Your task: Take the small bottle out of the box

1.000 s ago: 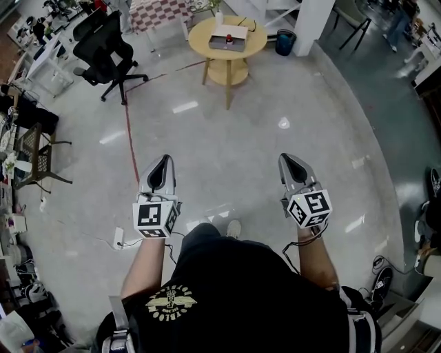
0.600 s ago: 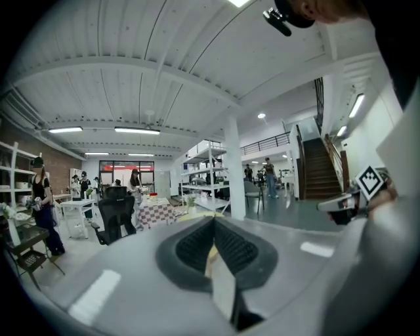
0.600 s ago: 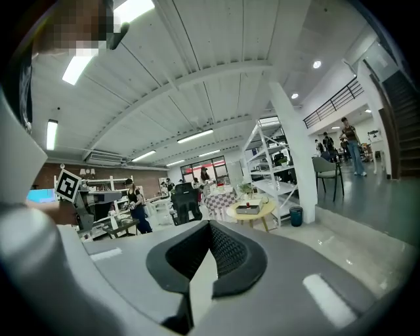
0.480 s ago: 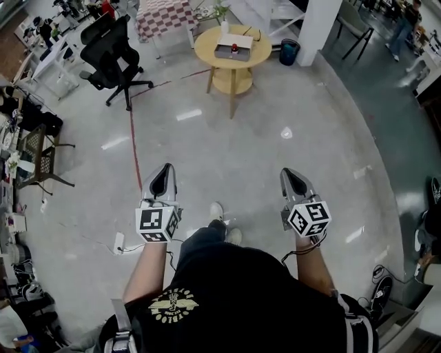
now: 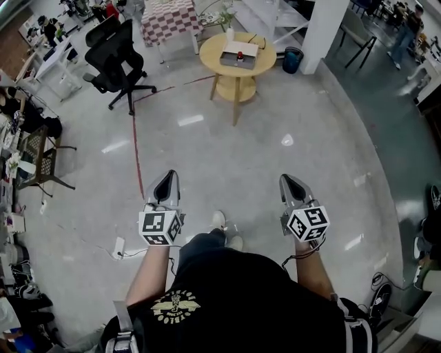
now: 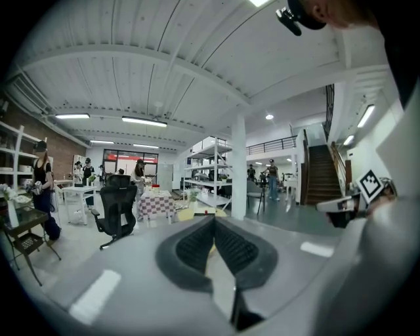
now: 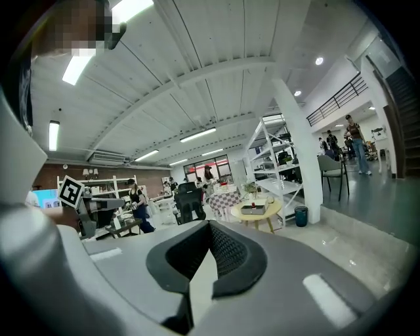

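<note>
Far ahead a round yellow table [image 5: 258, 66] carries a shallow grey box [image 5: 230, 59], and a small red-capped bottle [image 5: 239, 55] stands in it. In the right gripper view the table [image 7: 262, 212] and box [image 7: 253, 209] are small and distant. I hold both grippers at waist height over bare floor, a long way short of the table. My left gripper [image 5: 165, 180] is shut and empty, its pads meeting at the tip [image 6: 214, 220]. My right gripper [image 5: 288, 183] is also shut on nothing [image 7: 210, 226].
A black office chair [image 5: 114, 58] stands left of the table, with a checked-cloth table [image 5: 172, 17] behind it. A white pillar [image 5: 324, 27] and a blue bin [image 5: 292, 60] are to the table's right. A wicker chair [image 5: 38, 158] sits at far left. Glossy floor lies between.
The yellow table has slid slightly lower and to the right in the head view, and both grippers sit lower in the frame. A shoe has stepped forward between them. The jaws stay closed.
</note>
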{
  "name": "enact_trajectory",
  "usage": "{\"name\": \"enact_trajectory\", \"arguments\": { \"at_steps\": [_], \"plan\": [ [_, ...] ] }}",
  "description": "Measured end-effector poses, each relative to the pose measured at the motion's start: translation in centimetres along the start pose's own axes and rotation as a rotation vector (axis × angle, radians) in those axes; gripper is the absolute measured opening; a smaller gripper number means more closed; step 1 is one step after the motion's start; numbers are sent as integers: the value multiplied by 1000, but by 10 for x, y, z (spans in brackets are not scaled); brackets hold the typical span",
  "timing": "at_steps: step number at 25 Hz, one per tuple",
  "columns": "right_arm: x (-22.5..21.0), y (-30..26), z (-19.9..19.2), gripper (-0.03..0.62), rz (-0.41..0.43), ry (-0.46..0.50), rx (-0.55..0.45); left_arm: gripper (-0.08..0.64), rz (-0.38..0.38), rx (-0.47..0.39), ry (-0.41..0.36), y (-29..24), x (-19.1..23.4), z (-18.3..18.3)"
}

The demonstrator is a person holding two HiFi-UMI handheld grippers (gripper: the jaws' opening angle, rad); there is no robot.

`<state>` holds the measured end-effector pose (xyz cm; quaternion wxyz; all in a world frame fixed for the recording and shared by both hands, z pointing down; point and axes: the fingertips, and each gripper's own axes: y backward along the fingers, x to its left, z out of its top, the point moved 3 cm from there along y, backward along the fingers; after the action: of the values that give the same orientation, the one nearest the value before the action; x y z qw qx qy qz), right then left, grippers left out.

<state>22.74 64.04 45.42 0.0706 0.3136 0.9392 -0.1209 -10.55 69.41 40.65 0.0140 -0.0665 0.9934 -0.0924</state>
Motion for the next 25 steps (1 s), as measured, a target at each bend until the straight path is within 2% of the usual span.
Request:
{"name": "enact_trajectory", "arguments": {
  "at_steps": [11,15,25],
  "plan": [
    [-12,-14,4,9,-66,8,14,0,-78,7,34,-49,3,-1],
    [-16,-21,1,9,-88,-4,33,0,-118,8,14,-68,-1,2],
    [-18,-60,32,9,-103,23,10,0,-124,-7,32,-105,34,21]
  ]
}}
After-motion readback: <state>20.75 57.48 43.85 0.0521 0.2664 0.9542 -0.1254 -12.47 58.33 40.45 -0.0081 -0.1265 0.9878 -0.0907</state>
